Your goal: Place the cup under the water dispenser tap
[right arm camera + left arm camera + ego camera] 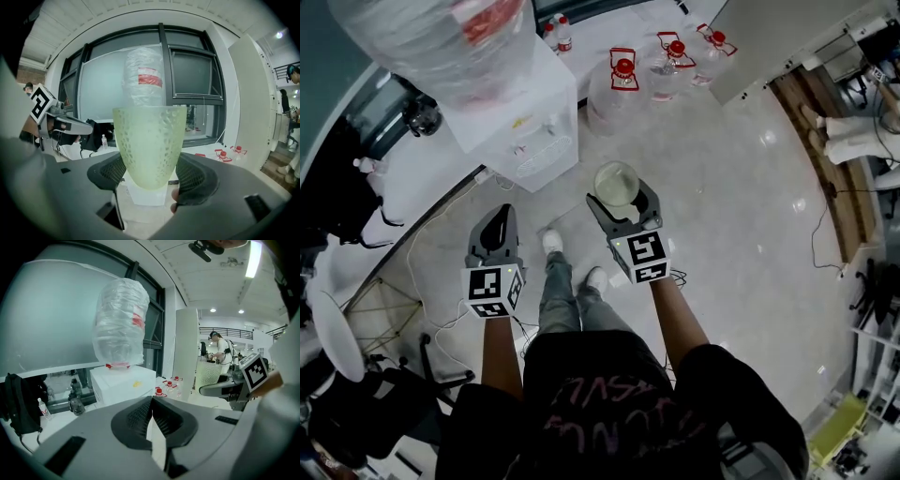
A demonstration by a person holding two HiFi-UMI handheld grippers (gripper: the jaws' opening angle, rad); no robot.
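Observation:
A pale green, dimpled translucent cup (pixel 617 183) stands upright between the pads of my right gripper (pixel 624 204), which is shut on it. In the right gripper view the cup (pixel 149 145) fills the middle and hides most of the white water dispenser (pixel 145 196) straight behind it. The dispenser (pixel 520 127) carries a large plastic-wrapped bottle (pixel 441 42) and stands ahead and to the left of the cup, a short way off. My left gripper (pixel 497 232) is held beside the right one, jaws shut with nothing between them, and points at the dispenser (pixel 124 383).
Several spare water jugs with red caps (pixel 623 70) stand on the floor right of the dispenser. Cables (pixel 441 323) trail over the glossy floor at the left. A black bag (pixel 21 404) sits by the window wall. A person (pixel 218 350) stands far off at a counter.

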